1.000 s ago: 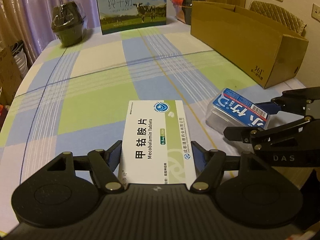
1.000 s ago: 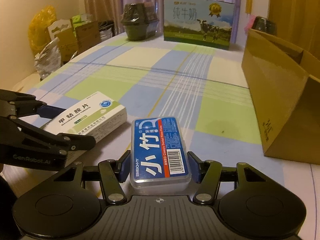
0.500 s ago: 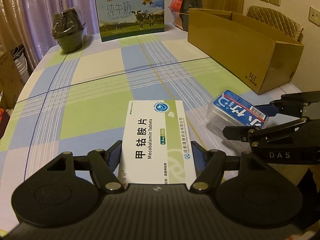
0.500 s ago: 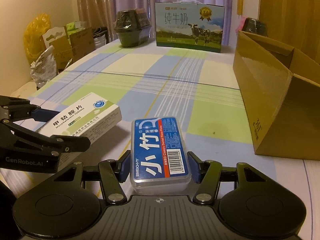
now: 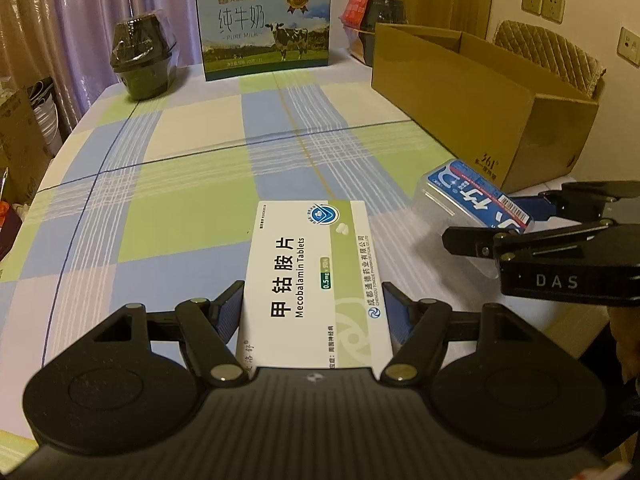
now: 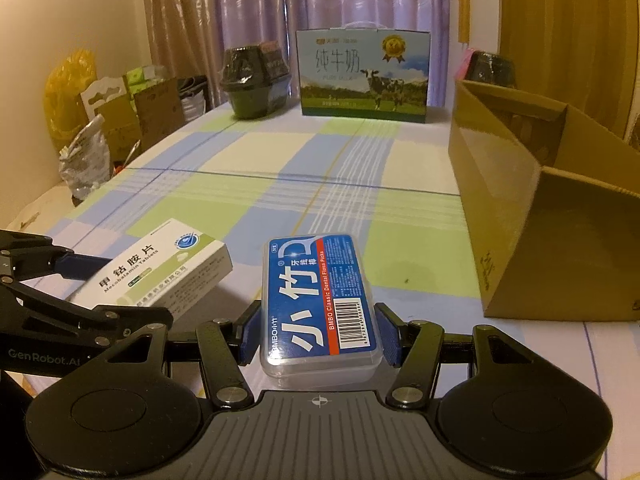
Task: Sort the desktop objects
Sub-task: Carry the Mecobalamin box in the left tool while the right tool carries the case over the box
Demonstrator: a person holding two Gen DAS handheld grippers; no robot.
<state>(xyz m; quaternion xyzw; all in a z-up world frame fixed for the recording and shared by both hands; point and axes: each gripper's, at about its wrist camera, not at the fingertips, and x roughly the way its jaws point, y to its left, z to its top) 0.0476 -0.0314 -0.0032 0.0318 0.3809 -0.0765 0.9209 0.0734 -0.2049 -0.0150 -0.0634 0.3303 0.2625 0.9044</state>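
Left wrist view, tablet box (image 5: 312, 280) clamped in left hand-held gripper (image 5: 314, 312), floss case (image 6: 320, 300) clamped in right hand-held gripper (image 6: 318, 336)

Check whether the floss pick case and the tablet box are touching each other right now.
Apart. The right wrist view shows bare tablecloth between the tablet box and the floss pick case, each held in its own gripper.
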